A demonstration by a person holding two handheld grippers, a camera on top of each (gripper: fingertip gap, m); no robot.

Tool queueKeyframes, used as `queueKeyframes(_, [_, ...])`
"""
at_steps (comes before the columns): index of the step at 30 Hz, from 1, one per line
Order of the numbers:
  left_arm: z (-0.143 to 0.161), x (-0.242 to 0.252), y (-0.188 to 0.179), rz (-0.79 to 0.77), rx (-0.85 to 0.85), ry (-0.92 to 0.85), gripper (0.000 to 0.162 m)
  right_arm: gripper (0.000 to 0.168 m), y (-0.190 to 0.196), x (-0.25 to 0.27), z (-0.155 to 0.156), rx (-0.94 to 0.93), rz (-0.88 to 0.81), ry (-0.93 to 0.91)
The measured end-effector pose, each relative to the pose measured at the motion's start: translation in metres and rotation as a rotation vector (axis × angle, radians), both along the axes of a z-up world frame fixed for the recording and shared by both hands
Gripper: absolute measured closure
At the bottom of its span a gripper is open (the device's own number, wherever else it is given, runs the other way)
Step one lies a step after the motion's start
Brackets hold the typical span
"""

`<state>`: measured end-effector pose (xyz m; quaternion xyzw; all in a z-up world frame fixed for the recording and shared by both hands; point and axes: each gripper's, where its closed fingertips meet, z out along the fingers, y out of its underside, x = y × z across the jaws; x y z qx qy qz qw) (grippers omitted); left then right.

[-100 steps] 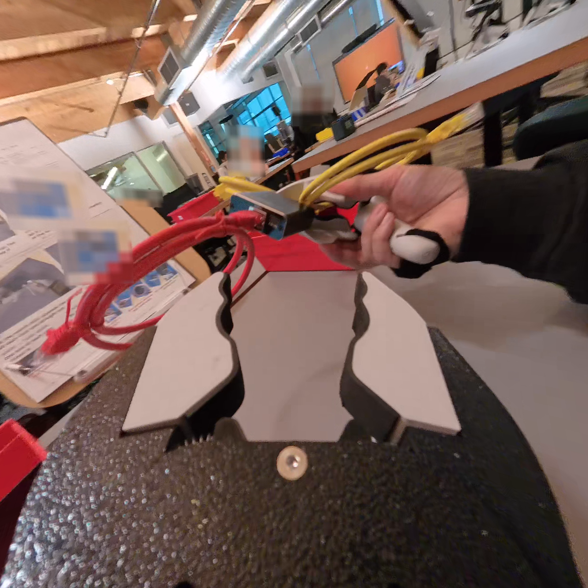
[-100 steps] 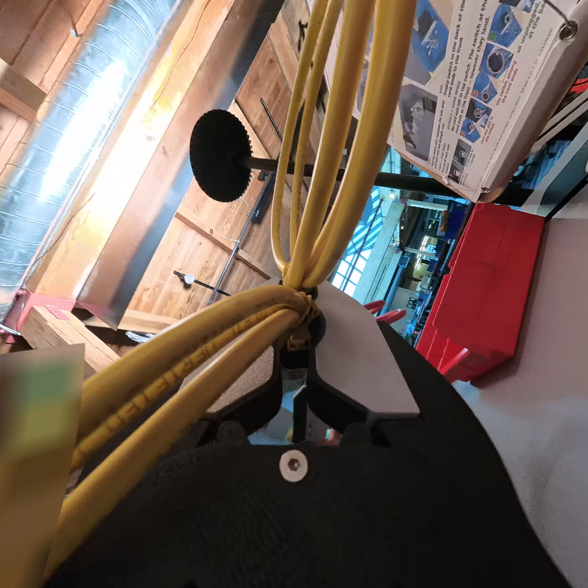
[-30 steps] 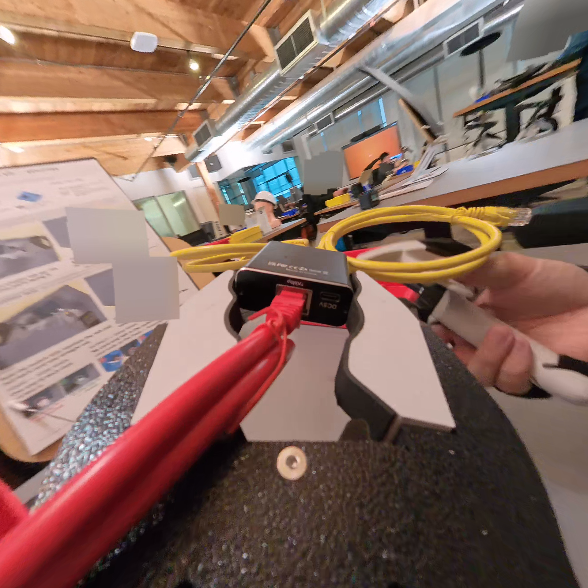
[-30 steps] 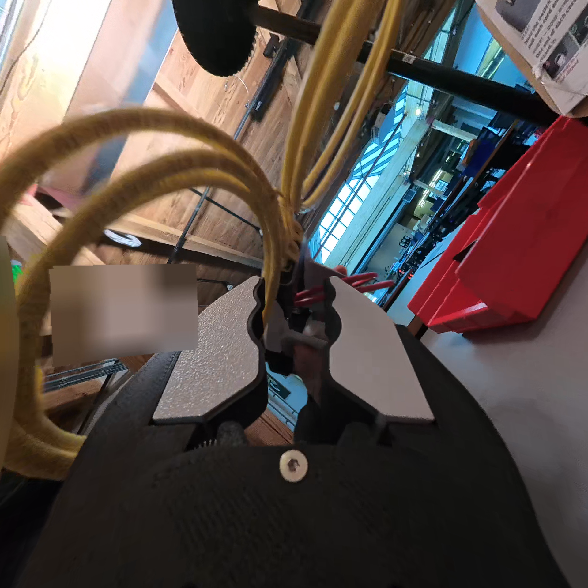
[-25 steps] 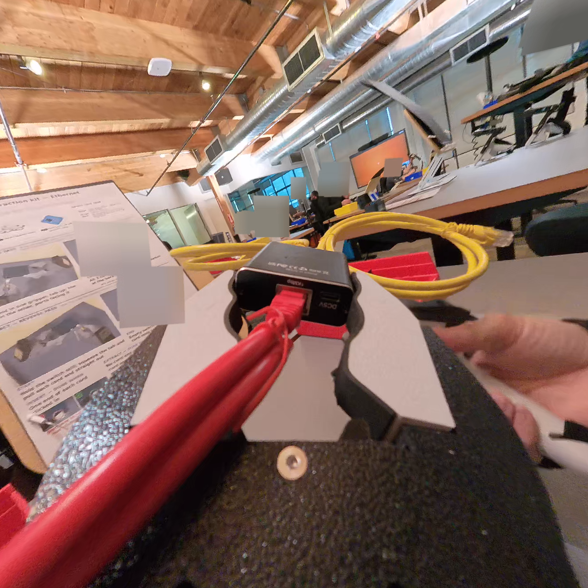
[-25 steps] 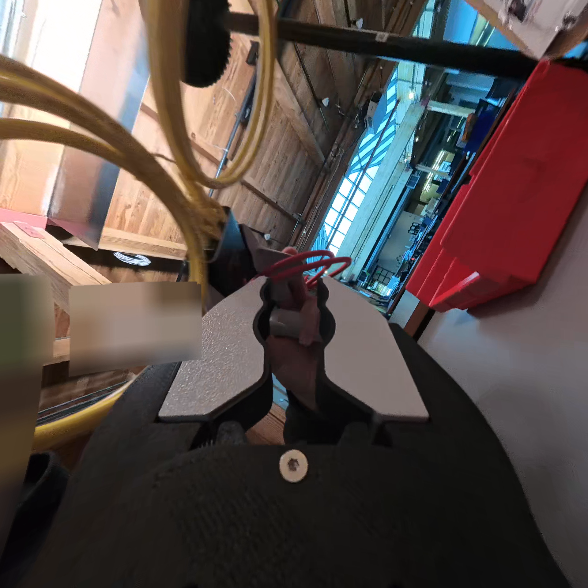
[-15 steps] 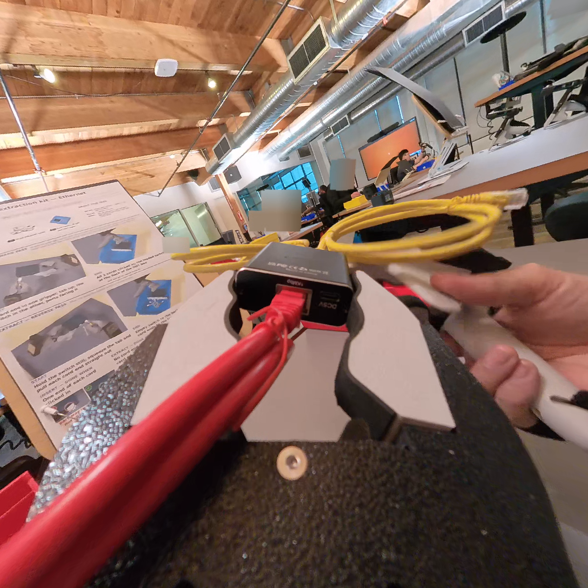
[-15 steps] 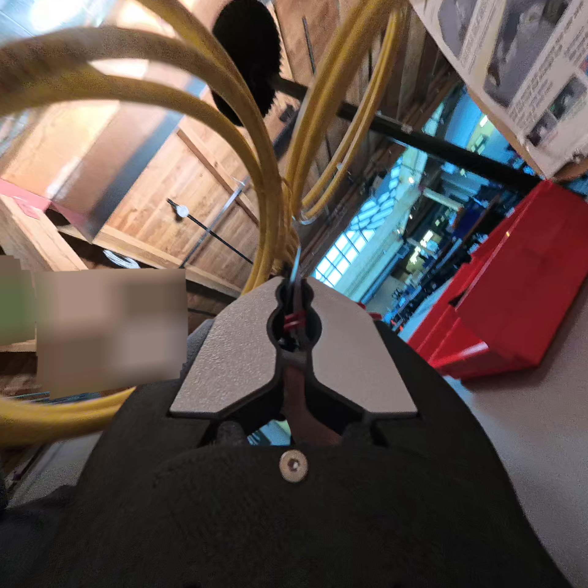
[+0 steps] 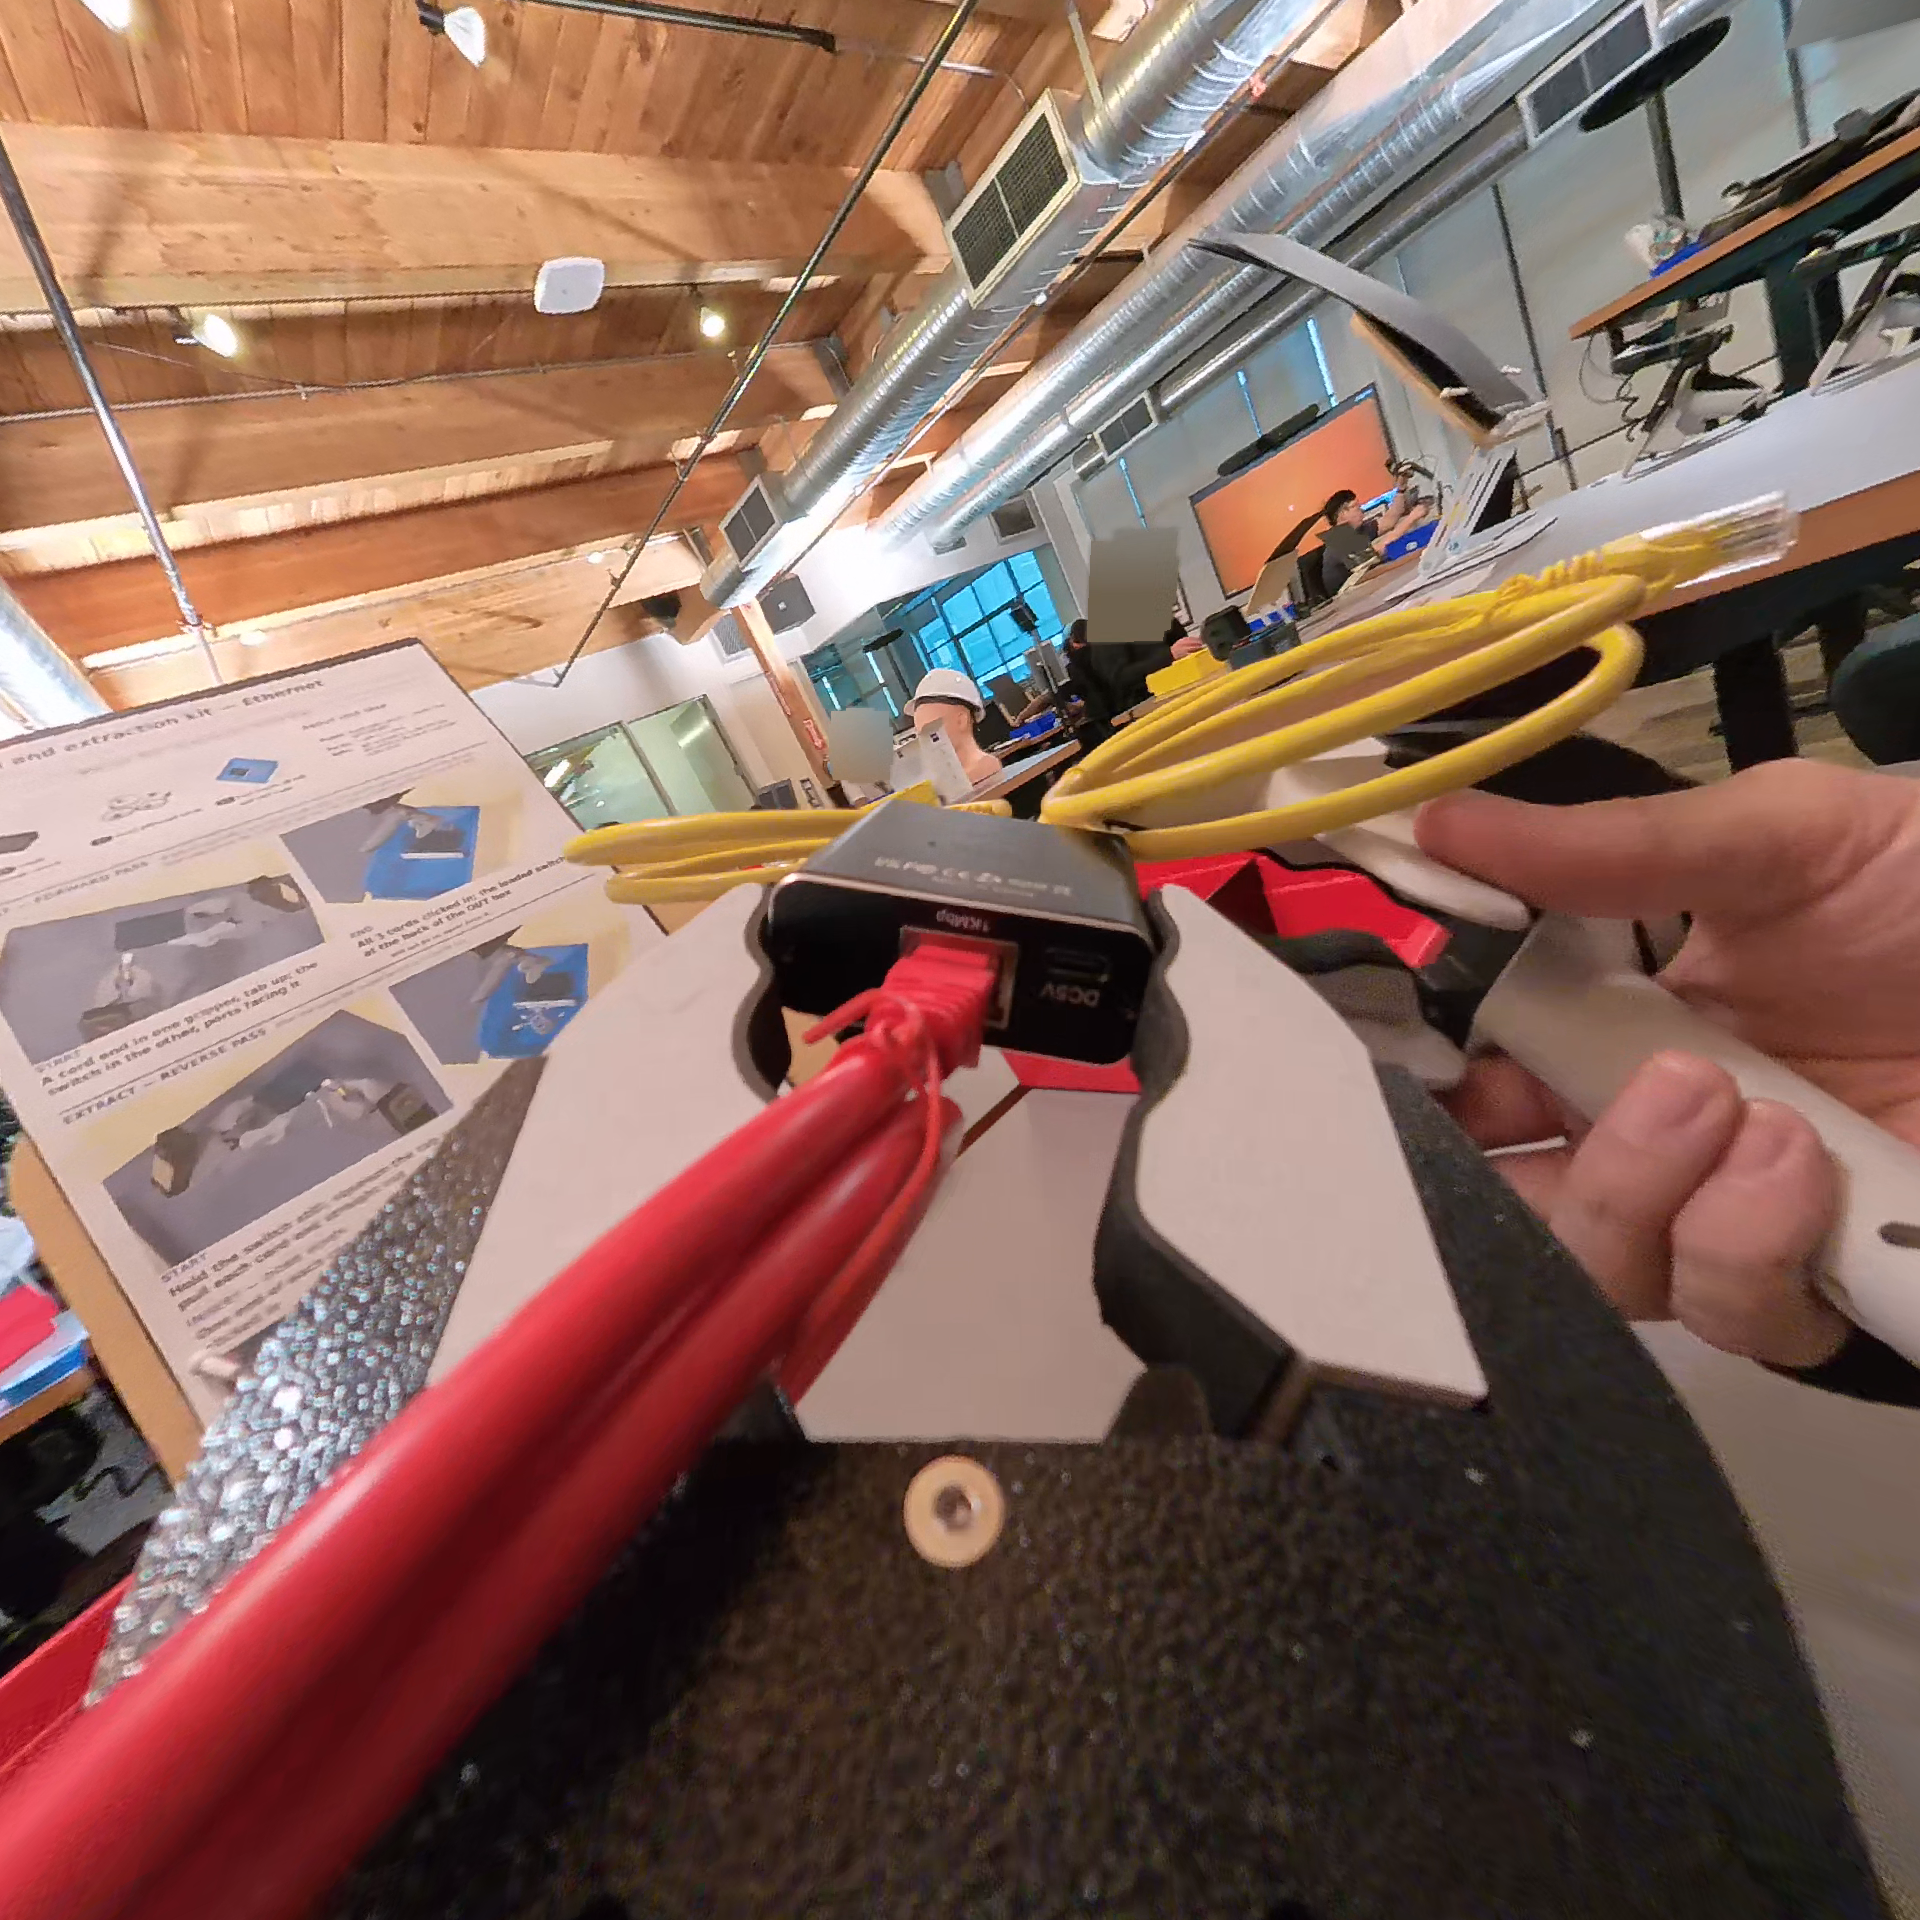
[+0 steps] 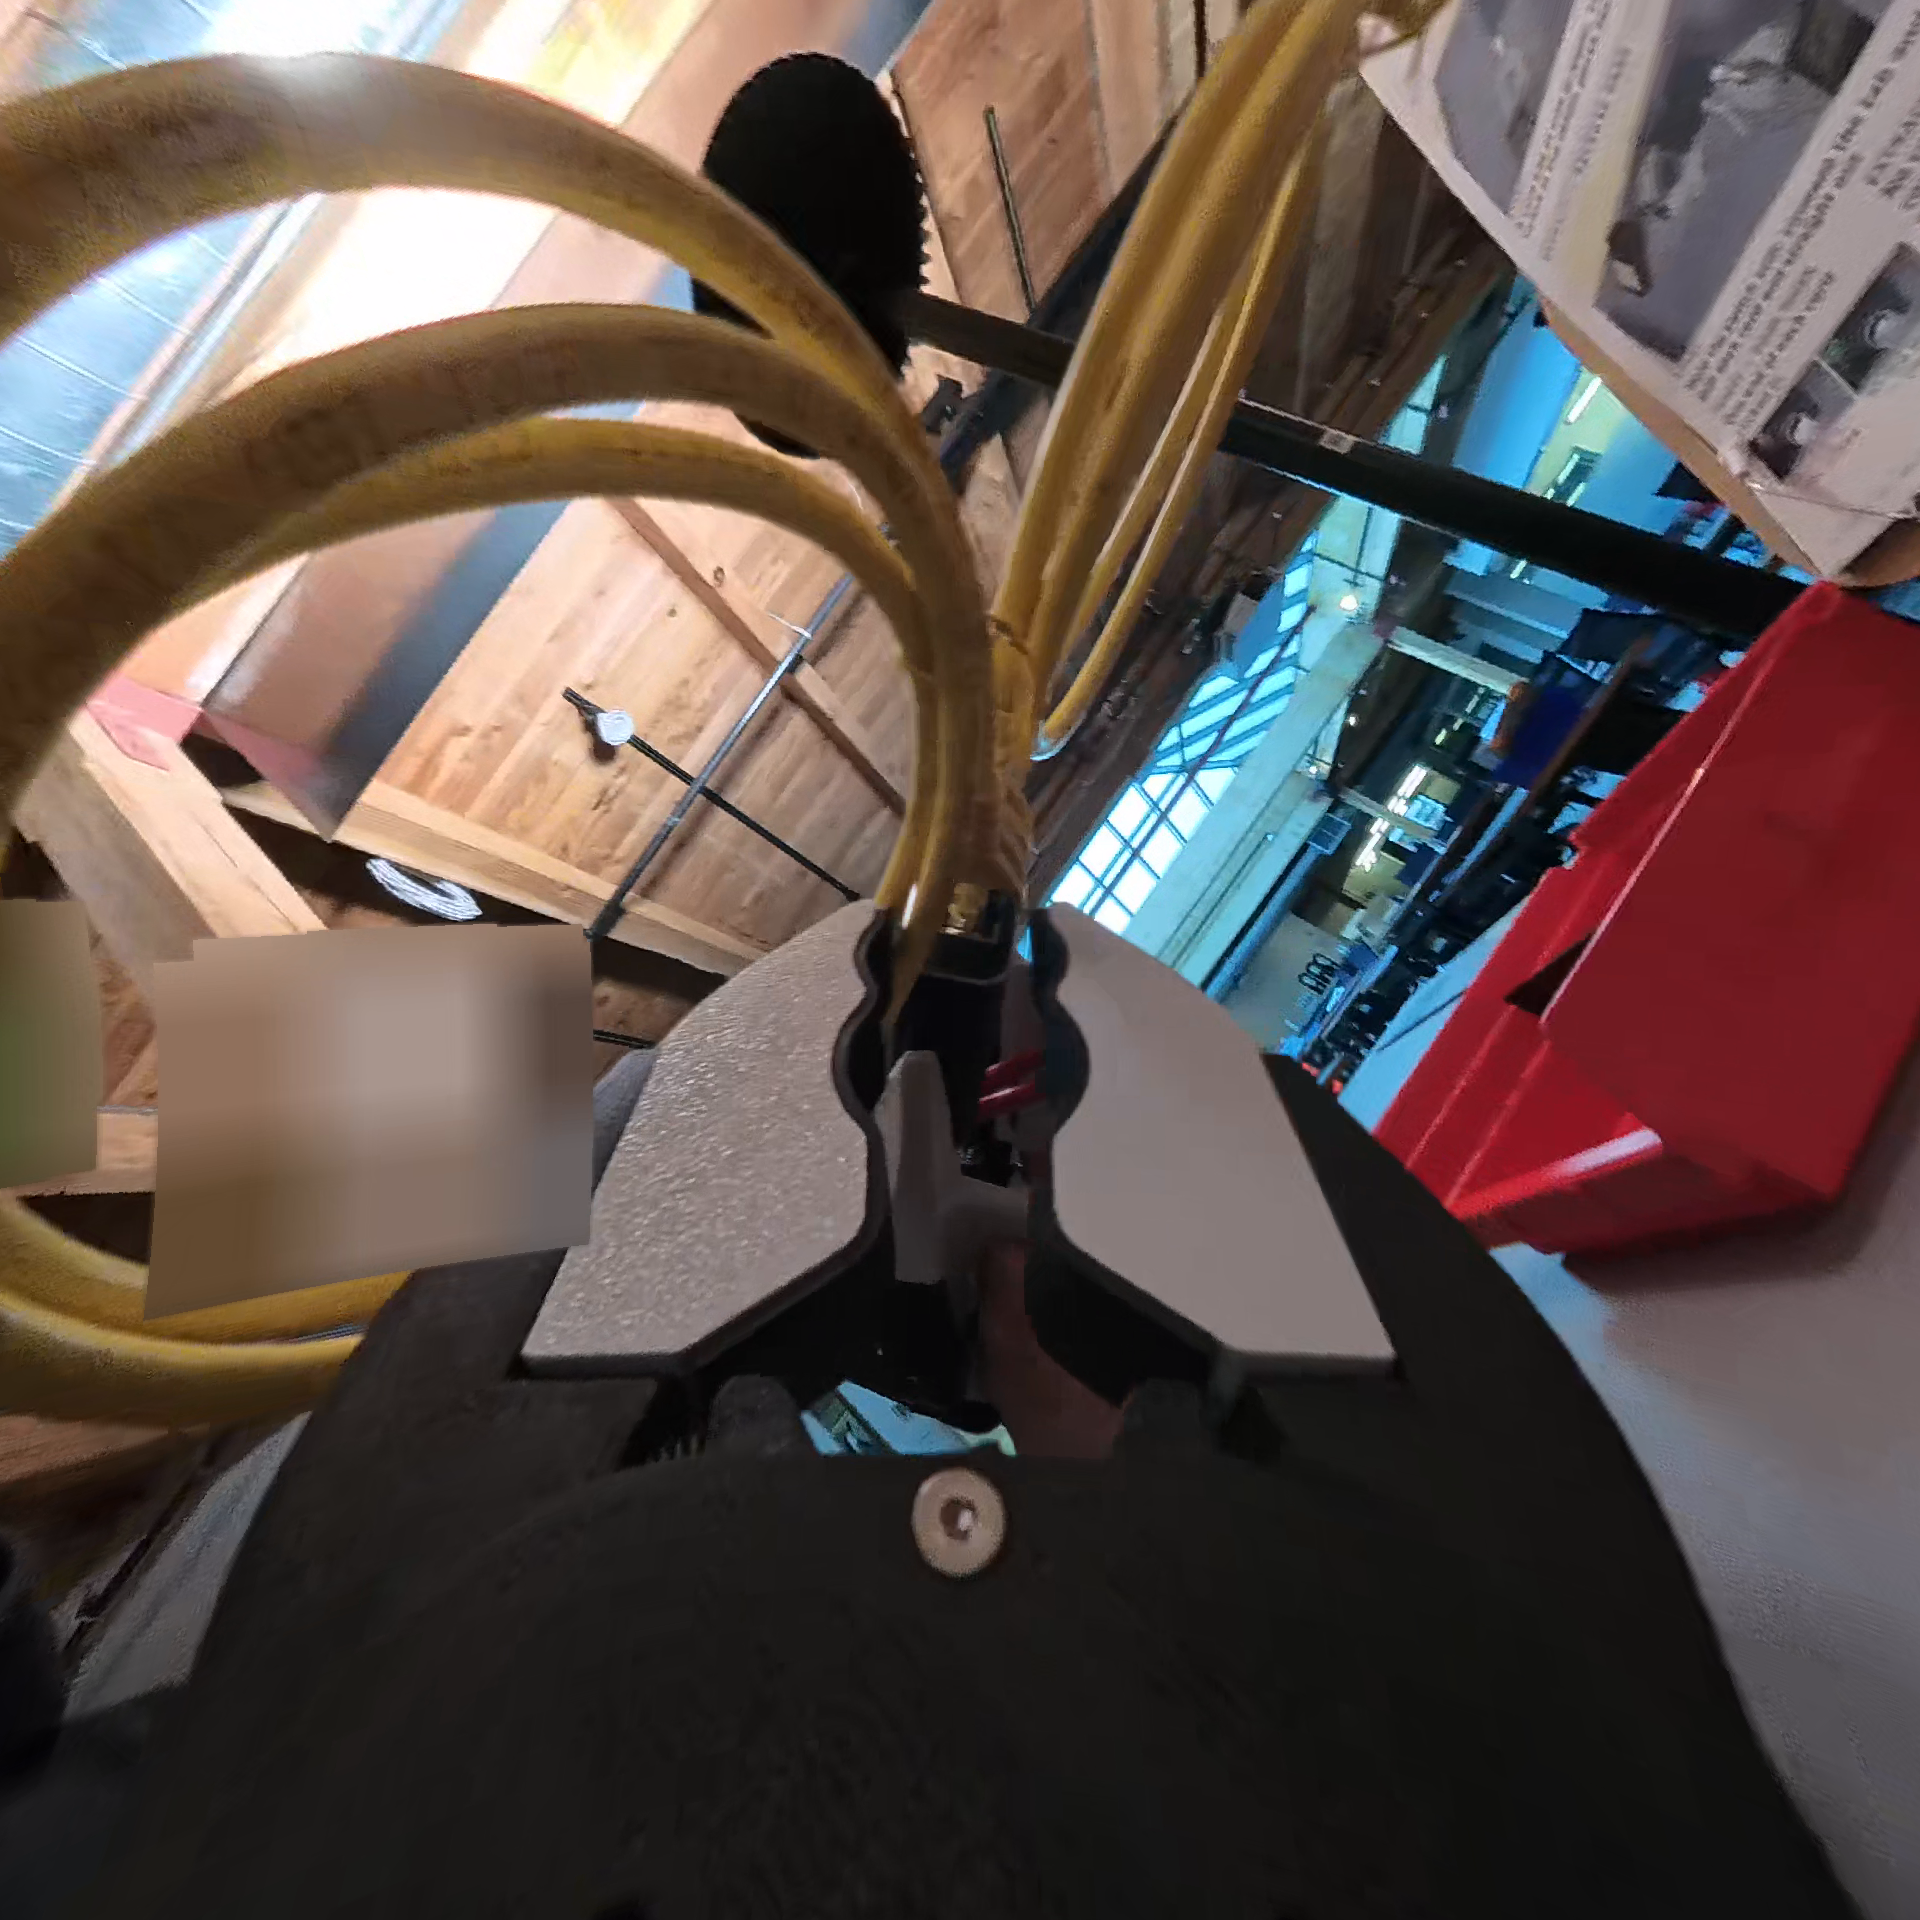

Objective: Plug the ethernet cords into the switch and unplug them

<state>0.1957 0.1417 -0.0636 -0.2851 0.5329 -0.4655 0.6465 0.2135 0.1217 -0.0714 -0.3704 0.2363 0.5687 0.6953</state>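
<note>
Between the jaws of the left gripper (image 9: pixel 951 997) sits a small black switch (image 9: pixel 956 925), clamped at its sides and held in the air. A red ethernet cord (image 9: pixel 582 1340) is plugged into its near port and runs back toward the camera. Beyond the jaws, yellow ethernet cord (image 9: pixel 1309 717) loops spread from the switch's far side. The right gripper (image 10: pixel 961 997), jaws nearly together, closes around that yellow cord's plug at the switch; a hand (image 9: pixel 1704 1049) holds its white handle.

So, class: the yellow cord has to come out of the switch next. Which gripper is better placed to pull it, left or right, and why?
Right. The left gripper is clamped on the switch, steadying it. The right gripper sits at the yellow cord where it meets the switch's far side, though its grip is unclear.
</note>
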Motion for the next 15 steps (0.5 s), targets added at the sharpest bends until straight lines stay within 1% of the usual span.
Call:
queueKeyframes(2, [0.002,0.001,0.000,0.022,0.001,-0.006,0.098,0.155,-0.005,0.004,0.004,0.036,-0.030,0.022])
queueKeyframes(4, [0.006,0.002,0.002,0.042,-0.018,-0.007,0.097,0.148,-0.003,0.011,-0.005,0.023,-0.054,0.065])
queueKeyframes(6, [0.008,0.002,0.002,0.059,0.007,-0.002,0.097,0.140,0.002,0.012,-0.012,0.020,-0.016,0.107])
queueKeyframes(8, [0.008,0.003,0.003,0.085,0.037,0.009,0.097,0.146,0.002,0.010,-0.010,0.042,0.007,0.116])
queueKeyframes(10, [0.013,0.000,0.004,0.100,0.032,-0.007,0.097,0.135,0.006,0.010,-0.017,0.003,-0.010,0.084])
queueKeyframes(11, [0.016,-0.001,0.007,0.110,0.020,-0.020,0.098,0.142,0.009,0.010,-0.025,-0.031,-0.003,0.076])
queueKeyframes(13, [0.020,-0.001,0.007,0.110,0.029,-0.023,0.098,0.148,0.011,0.009,-0.029,-0.020,0.016,0.096])
queueKeyframes(14, [0.018,0.001,0.007,0.109,0.054,-0.009,0.097,0.148,0.012,0.005,-0.028,-0.014,0.040,0.096])
queueKeyframes(15, [0.016,0.002,0.006,0.112,0.075,0.005,0.098,0.145,0.014,-0.002,-0.026,-0.011,0.061,0.071])
